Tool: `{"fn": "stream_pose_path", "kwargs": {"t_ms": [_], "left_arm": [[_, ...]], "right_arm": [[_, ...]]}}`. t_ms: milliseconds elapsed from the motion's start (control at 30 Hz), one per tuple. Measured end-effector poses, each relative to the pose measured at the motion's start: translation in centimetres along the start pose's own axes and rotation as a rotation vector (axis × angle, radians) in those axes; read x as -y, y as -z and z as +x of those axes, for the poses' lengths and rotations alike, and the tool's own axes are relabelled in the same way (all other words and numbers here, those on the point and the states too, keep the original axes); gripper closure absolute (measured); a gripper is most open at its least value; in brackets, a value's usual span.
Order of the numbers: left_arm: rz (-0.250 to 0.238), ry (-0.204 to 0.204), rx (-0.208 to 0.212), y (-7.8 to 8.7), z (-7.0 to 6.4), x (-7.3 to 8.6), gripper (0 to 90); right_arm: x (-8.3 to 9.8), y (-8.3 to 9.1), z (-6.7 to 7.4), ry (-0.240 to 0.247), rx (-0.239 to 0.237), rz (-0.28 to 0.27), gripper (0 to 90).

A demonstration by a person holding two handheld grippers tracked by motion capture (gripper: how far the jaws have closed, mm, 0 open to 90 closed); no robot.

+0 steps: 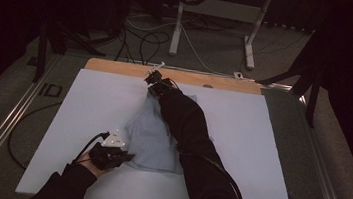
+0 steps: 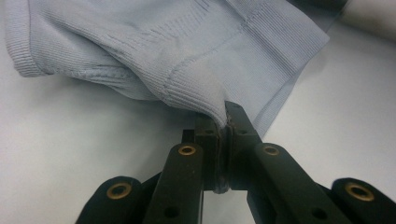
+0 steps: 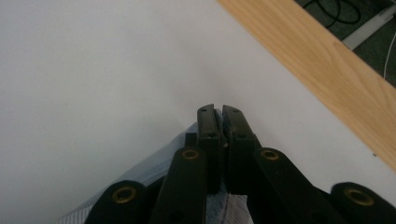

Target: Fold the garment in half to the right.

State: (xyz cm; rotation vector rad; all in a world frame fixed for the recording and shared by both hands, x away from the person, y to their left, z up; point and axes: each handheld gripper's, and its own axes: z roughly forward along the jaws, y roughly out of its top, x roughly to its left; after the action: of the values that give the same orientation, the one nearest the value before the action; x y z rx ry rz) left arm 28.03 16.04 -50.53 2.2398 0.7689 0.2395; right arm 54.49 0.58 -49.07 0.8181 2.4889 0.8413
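Left gripper view shows the left gripper (image 2: 223, 122) pinching a ribbed hem of the pale blue knit garment (image 2: 187, 51), likely anchoring its near edge. Farther out, the right gripper (image 3: 218, 112) has its jaws pressed together over the garment's far edge, seemingly stretching it flat on the white mat (image 1: 260, 139).

A: Surface?
B: Wooden table (image 1: 118, 67), light wood bare along the far edge. A white sheet (image 1: 259, 154) covers nearly all of it.
A: Anything lying on the sheet?
B: One pale blue knit garment (image 1: 152, 137), crumpled, near the middle. Ribbed hem (image 2: 261, 60) rests against the white; the far corner lies near the wood strip (image 3: 327, 74).
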Motion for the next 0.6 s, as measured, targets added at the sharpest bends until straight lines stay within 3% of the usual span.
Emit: {"fn": "stream_pose_path", "kwargs": {"t_ms": [600], "left_arm": [[-0.009, -0.031, 0.013, 0.5, -0.9, -1.7, 87.1]], "right_arm": [[-0.6, 3.3, -1.1, 0.007, 0.011, -0.054, 87.7]]}}
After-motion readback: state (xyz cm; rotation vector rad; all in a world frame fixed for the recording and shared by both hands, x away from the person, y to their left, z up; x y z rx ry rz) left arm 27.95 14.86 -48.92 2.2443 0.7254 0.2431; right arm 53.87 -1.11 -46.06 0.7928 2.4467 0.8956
